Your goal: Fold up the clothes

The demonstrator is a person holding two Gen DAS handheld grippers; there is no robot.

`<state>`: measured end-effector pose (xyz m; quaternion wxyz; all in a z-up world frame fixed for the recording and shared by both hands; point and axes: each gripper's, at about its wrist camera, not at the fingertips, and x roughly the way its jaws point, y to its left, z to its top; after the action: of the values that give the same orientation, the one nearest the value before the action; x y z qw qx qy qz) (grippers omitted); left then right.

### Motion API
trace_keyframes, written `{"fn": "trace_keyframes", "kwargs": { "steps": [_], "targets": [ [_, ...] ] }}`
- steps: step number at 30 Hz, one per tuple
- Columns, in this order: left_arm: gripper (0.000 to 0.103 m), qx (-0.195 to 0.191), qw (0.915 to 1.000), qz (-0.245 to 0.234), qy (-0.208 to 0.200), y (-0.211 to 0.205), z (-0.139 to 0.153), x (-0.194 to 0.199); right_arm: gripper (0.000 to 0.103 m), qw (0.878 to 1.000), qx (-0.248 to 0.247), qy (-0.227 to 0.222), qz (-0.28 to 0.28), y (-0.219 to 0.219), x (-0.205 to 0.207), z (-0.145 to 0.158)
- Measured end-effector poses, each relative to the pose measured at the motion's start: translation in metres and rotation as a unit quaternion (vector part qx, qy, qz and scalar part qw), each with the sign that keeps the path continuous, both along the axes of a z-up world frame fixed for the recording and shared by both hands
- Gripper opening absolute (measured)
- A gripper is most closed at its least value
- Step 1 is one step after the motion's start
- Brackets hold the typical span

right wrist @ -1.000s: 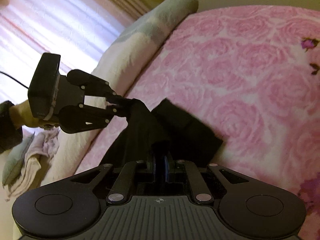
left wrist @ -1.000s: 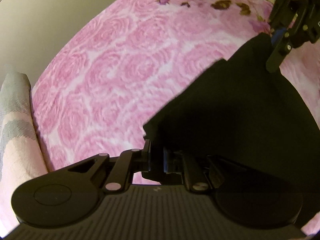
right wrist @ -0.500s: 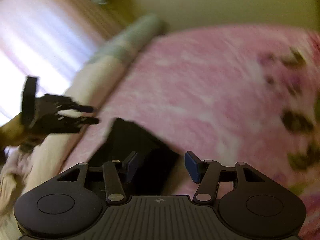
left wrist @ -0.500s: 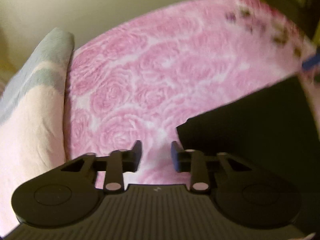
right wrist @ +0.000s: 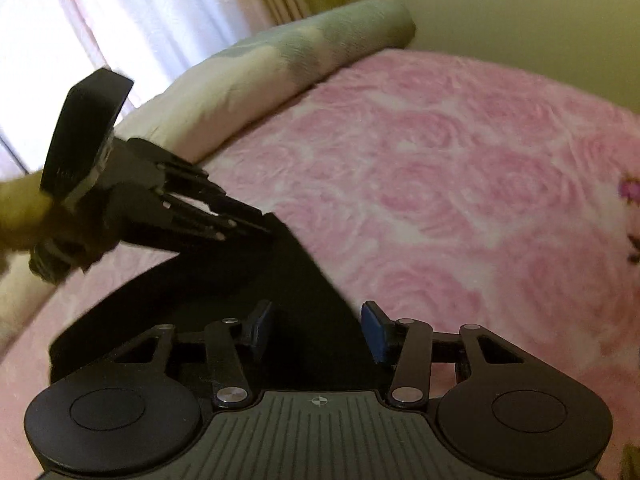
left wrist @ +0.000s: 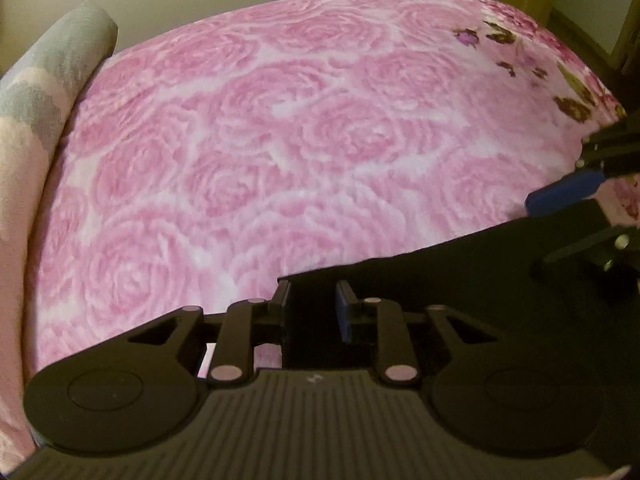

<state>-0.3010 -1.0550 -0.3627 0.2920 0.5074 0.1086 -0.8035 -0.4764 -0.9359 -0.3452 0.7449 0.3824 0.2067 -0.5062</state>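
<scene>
At near edge of bed [left wrist: 304, 128]: black garment [left wrist: 460, 292] lies flat, folded, straight-edged. Soft, light, limp; likely best pinched at corners. Left gripper [left wrist: 311, 314] low over left corner, fingers partly apart astride cloth, not clamped. Right gripper [right wrist: 316, 330] wide open at right corner, gripping nothing. Pillow [right wrist: 280, 60] along far edge.

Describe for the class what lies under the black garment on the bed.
The black garment lies on the pink rose-patterned bedspread, which shows all around it. Whether anything else sits beneath it cannot be seen, since the cloth covers that patch.
</scene>
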Motion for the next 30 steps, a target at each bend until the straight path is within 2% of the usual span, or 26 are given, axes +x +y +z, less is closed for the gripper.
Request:
{"fn": "trace_keyframes", "kwargs": {
  "steps": [5, 8, 11, 14, 17, 20, 24, 25, 26, 27, 30],
  "targets": [
    [0.021, -0.013, 0.9999, 0.011, 0.000, 0.006, 0.025, 0.014, 0.047, 1.000, -0.006, 0.017, 0.001, 0.018, -0.010, 0.026],
    [0.021, -0.021, 0.9988, 0.042, 0.015, 0.021, 0.046, 0.043, 0.047, 1.000, -0.026, -0.002, -0.005, 0.035, -0.006, 0.047],
    [0.021, -0.011, 0.9954, 0.091, 0.030, 0.046, 0.058, 0.078, 0.047, 0.999, -0.036, -0.029, 0.025, 0.047, 0.013, 0.054],
    [0.021, 0.031, 0.9841, 0.170, 0.041, 0.074, 0.052, 0.116, 0.047, 0.998, 0.000, -0.044, 0.052, 0.048, 0.026, 0.030],
    [0.024, 0.056, 0.9732, 0.223, -0.001, 0.101, 0.028, 0.145, 0.046, 0.998, 0.022, -0.034, 0.053, 0.045, 0.028, 0.007],
    [0.036, 0.057, 0.9670, 0.248, -0.007, 0.122, 0.025, 0.167, 0.047, 0.998, 0.020, -0.022, 0.052, 0.047, 0.033, 0.016],
    [0.037, 0.052, 0.9603, 0.274, -0.002, 0.149, 0.028, 0.193, 0.047, 0.999, 0.036, -0.029, 0.019, 0.063, 0.027, 0.030],
    [0.036, 0.050, 0.9585, 0.281, 0.000, 0.156, 0.029, 0.200, 0.055, 0.999, 0.039, -0.033, 0.010, 0.071, 0.025, 0.033],
    [0.035, 0.049, 0.9566, 0.287, 0.001, 0.162, 0.030, 0.207, 0.077, 0.998, 0.042, -0.037, 0.000, 0.079, 0.023, 0.037],
    [0.035, 0.048, 0.9547, 0.294, 0.002, 0.169, 0.031, 0.213, 0.085, 0.998, 0.047, -0.043, -0.008, 0.089, 0.023, 0.040],
    [0.033, 0.044, 0.9488, 0.313, 0.007, 0.189, 0.033, 0.233, 0.086, 0.995, 0.081, -0.064, -0.016, 0.125, 0.034, 0.039]
  ]
}}
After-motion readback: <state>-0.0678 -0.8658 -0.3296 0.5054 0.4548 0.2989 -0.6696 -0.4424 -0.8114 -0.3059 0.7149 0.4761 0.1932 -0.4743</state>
